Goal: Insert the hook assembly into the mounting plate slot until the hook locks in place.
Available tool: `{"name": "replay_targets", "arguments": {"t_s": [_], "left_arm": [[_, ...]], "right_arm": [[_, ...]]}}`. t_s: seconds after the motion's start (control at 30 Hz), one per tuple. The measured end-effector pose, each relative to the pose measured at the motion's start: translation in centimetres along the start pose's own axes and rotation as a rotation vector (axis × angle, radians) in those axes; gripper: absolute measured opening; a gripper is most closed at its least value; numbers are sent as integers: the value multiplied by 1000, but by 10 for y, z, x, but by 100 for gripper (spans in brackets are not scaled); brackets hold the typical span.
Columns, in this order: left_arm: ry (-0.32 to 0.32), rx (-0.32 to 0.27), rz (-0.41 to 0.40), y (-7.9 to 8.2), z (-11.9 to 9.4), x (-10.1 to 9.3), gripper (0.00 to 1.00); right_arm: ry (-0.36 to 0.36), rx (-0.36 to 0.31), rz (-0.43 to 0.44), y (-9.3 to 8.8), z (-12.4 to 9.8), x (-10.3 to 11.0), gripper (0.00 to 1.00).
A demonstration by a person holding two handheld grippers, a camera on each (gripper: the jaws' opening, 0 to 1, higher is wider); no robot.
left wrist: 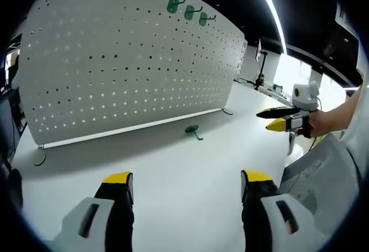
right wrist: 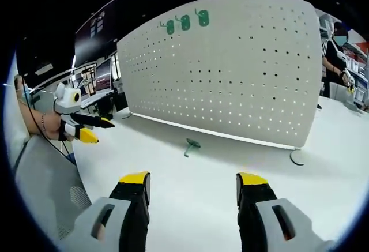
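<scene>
Big white counter (left wrist: 190, 171) underfoot, pale and bare around the board. Standing on it, a white pegboard mounting plate (left wrist: 127, 61), upright on small feet, rows of holes across its face. Up near the plate's top edge, three green hooks (left wrist: 189, 11) already hanging side by side; same trio seen in the right gripper view (right wrist: 184, 22). Off past the plate's far end, a person in dark clothes (right wrist: 334, 56) standing by other benches.

Down in front of the plate, just off its lower edge, one loose green hook assembly (left wrist: 194, 130) lying flat on the counter, also seen at (right wrist: 190, 145), touched by neither claw.

Left claw (left wrist: 187, 178) low over the counter, well short of the plate, jaws spread wide, nothing between the yellow tips. Right claw (right wrist: 193, 180) likewise: wide apart, empty, pointed at the plate. Each claw in the other's view too, off to the side of the plate, held in a hand, yellow-and-black tips aimed inward: right one at (left wrist: 277, 119), left one at (right wrist: 95, 130).
</scene>
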State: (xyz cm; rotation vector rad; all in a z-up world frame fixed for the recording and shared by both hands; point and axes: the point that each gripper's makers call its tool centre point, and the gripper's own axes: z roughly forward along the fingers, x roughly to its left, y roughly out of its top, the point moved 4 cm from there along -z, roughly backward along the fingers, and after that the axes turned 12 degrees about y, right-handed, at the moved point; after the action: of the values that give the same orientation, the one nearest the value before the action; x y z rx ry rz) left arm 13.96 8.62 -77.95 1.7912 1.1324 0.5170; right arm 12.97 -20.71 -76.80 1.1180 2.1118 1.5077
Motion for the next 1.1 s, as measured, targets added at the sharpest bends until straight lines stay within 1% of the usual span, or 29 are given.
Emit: {"name": "replay_targets", "arguments": {"t_s": [0.27, 0.4, 0.53, 0.63, 0.7, 0.8, 0.9, 1.0, 1.1], "left_arm": [[-7, 9, 11, 1, 2, -1, 78], [-25, 16, 55, 10, 9, -2, 78], [-44, 29, 123, 21, 20, -1, 77], [-73, 49, 199, 32, 29, -1, 77], [-91, 46, 229, 40, 35, -1, 77], [-121, 54, 282, 48, 41, -3, 77], [-153, 68, 331, 52, 49, -6, 77], [-180, 89, 387, 54, 55, -9, 78], [-205, 102, 421, 54, 61, -13, 78]], "right_arm": [[1, -4, 2, 1, 1, -1, 58], [1, -5, 4, 1, 1, 0, 58], [1, -1, 6, -2, 1, 1, 58], [1, 0, 5, -2, 1, 1, 58], [-2, -1, 4, -2, 1, 1, 58], [-5, -1, 5, -3, 0, 1, 58], [-8, 1, 5, -3, -1, 0, 58], [-7, 4, -3, -3, -1, 1, 58], [-4, 6, -11, -1, 0, 1, 59]]}}
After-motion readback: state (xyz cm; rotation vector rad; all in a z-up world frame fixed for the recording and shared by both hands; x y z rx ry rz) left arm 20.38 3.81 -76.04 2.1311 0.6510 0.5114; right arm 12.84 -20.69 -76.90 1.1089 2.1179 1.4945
